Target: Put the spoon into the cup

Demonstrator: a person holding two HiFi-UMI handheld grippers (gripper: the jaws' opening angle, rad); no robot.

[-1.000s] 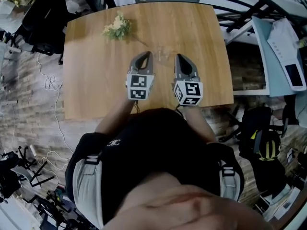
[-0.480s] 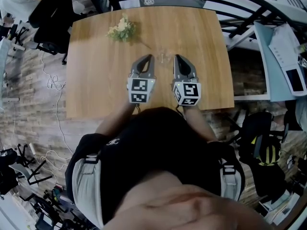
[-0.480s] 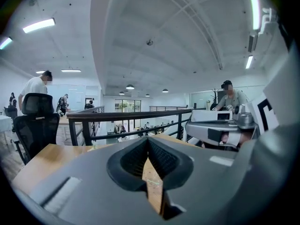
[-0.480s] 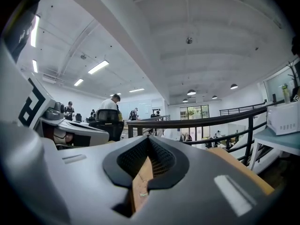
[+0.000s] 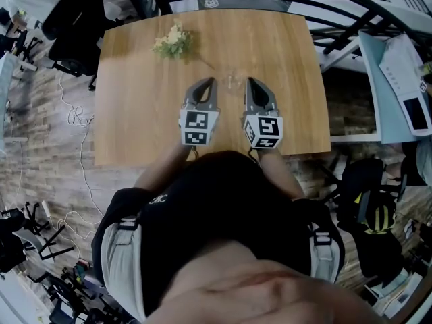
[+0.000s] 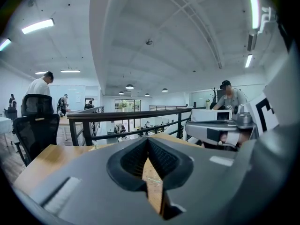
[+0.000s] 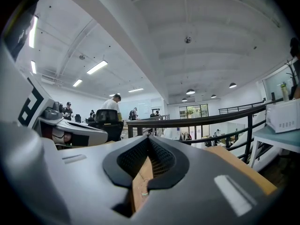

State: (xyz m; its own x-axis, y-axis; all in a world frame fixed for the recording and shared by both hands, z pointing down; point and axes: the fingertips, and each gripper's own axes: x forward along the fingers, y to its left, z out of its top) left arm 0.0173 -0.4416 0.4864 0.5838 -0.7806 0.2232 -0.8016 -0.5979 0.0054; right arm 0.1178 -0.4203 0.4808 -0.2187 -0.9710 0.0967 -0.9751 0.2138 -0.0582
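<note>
Left gripper [image 5: 210, 82] and right gripper [image 5: 248, 80] sit side by side over the tabletop [image 5: 135, 113]. Both sets of fingers are closed tip to tip with nothing between them. Clear cup [image 5: 233, 81] stands upright between the two tips. Flower sprig [image 5: 172, 42] lies far-left. Can't make out the spoon in any view.
</note>
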